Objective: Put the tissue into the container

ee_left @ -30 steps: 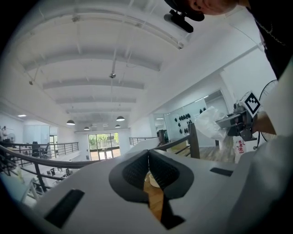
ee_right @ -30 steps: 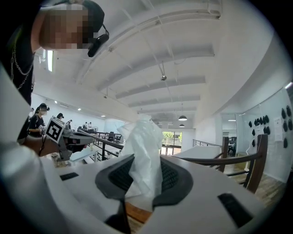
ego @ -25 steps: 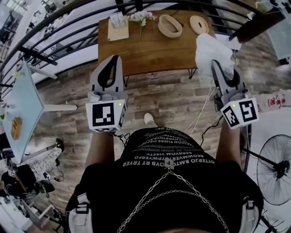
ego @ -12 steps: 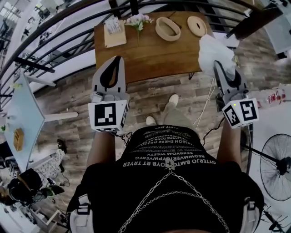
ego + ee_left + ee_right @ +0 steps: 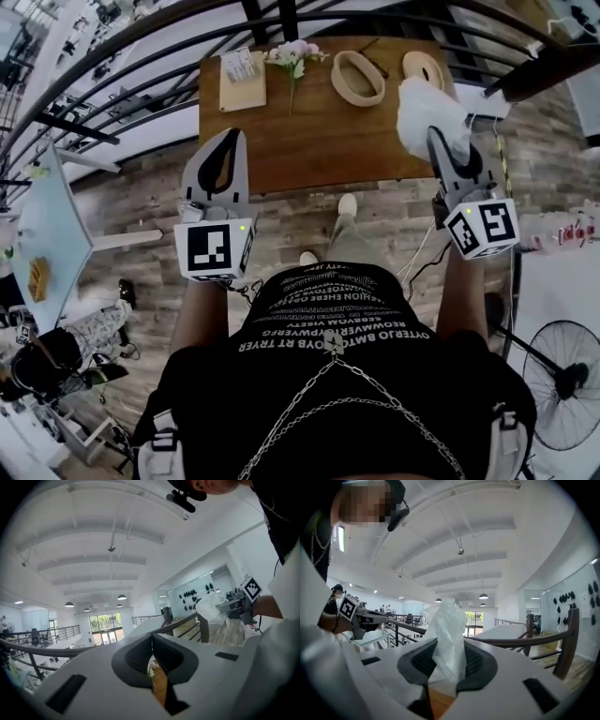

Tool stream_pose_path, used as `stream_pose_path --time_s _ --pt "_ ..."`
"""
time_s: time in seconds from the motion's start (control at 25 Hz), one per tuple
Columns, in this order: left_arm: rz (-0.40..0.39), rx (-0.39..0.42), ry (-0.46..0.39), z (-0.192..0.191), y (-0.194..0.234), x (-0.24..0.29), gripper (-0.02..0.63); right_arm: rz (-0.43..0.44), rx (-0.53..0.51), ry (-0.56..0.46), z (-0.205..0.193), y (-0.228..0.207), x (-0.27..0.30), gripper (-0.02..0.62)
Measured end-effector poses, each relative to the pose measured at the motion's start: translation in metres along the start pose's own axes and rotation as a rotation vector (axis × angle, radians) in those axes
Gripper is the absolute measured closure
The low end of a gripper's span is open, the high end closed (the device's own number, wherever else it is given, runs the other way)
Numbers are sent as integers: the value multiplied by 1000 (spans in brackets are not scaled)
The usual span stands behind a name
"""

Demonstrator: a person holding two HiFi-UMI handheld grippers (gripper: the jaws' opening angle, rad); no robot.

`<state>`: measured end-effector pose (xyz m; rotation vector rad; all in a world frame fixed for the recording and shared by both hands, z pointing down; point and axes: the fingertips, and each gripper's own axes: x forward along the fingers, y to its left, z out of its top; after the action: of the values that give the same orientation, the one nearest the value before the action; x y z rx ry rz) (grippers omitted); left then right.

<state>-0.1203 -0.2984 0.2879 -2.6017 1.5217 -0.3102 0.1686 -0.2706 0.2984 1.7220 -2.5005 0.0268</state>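
Observation:
My right gripper (image 5: 434, 133) is shut on a crumpled white tissue (image 5: 422, 105), which stands up from between the jaws (image 5: 447, 625) and hangs over the right end of the wooden table (image 5: 309, 131). The oval wooden container (image 5: 357, 77) sits open on the table, up and to the left of the tissue, with a flat oval lid (image 5: 423, 67) beside it. Over the table's near edge at the left, my left gripper (image 5: 233, 134) has its jaws together and nothing between them. In the left gripper view the tissue (image 5: 209, 606) shows off to the right.
A tissue pack on a small board (image 5: 242, 70) and a sprig of flowers (image 5: 292, 54) lie at the table's far left. A dark railing (image 5: 112, 56) runs behind the table. A pale side table (image 5: 42, 225) stands left, a fan (image 5: 562, 384) lower right, and cables (image 5: 417, 244) trail across the floor.
Both grippers have moved forward toward the table as the person stepped up. The tissue in the right gripper now hangs over the table's right end, nearer the container.

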Motion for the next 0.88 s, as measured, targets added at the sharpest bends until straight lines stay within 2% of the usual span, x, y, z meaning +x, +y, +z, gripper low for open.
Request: stream_pose_path --time_s 0.2,0.4,0.52,0.6,0.72,0.88 --pt "38 -15 23 -7 15 52 577 48 -20 65 -27 -29 66 483" --pt "25 -12 98 -18 19 99 577 216 -208 190 -49 -43 122 482" --pt "28 -30 103 -30 23 123 577 318 -312 283 -72 -53 147 482" --pt "36 -47 116 -41 26 135 577 360 -344 341 -93 -61 165 482" --pt "54 -65 111 -51 28 150 577 354 -260 384 -127 -79 191 482" --pt "66 -75 144 -64 29 164 577 289 -127 417 -180 -98 226 482"
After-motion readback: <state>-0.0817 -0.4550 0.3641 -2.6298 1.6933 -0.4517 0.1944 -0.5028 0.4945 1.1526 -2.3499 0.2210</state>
